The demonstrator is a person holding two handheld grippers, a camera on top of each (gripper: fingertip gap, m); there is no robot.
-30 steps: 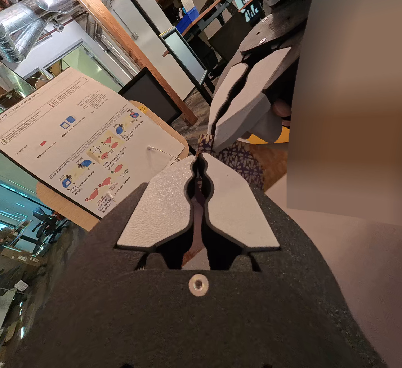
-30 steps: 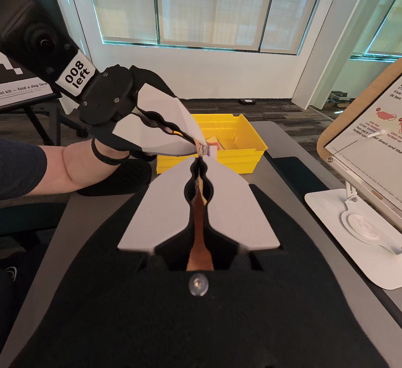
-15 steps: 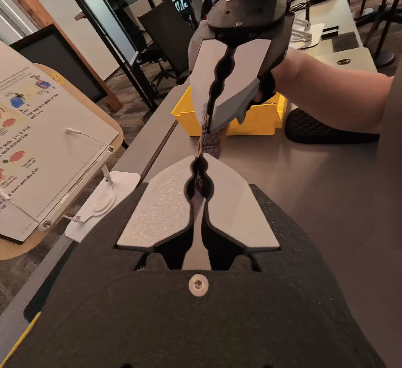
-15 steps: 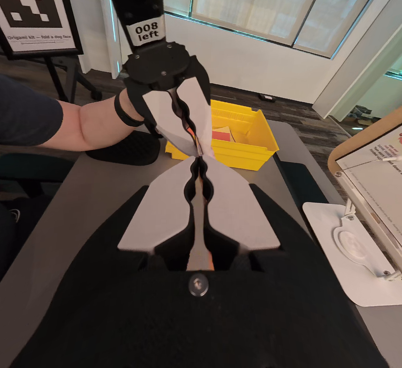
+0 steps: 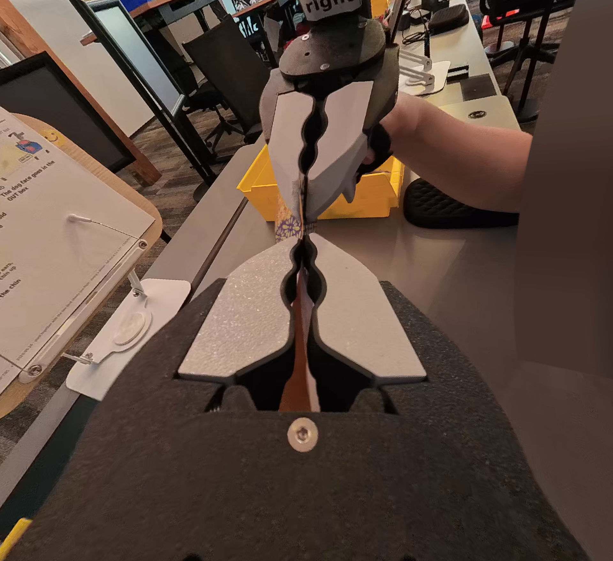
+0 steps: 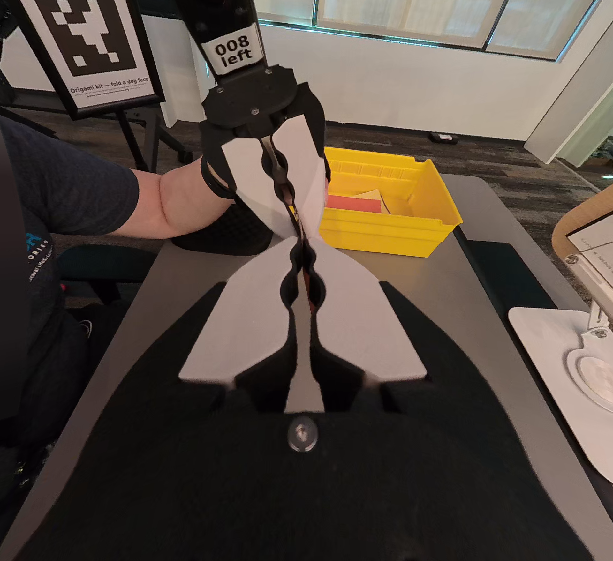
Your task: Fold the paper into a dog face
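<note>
The paper (image 5: 287,224) is a small folded sheet with a purple and yellow flower print, held edge-on above the grey table (image 5: 421,266). My left gripper (image 5: 302,240) is shut on its near end; a brown strip of it shows between the jaws. My right gripper (image 5: 303,212) comes down from above, tip to tip with the left, and is shut on the far end. In the right wrist view, my right gripper (image 6: 302,241) holds the paper (image 6: 307,283) as a thin reddish edge, with the left gripper (image 6: 300,225) opposite. Most of the sheet is hidden by the fingers.
A yellow bin (image 6: 381,236) holding red and yellow sheets stands just behind the grippers. An instruction board on a white stand (image 5: 66,240) is at the table's side. A black wrist pad (image 5: 447,210) lies under the person's forearm. A framed marker sign (image 6: 83,31) stands behind. The grippers are tip to tip, or close to it.
Both grippers have swung down from facing the ceiling to facing the table and bin, and turned upright against each other. They stay shut on the paper, tip to tip.
</note>
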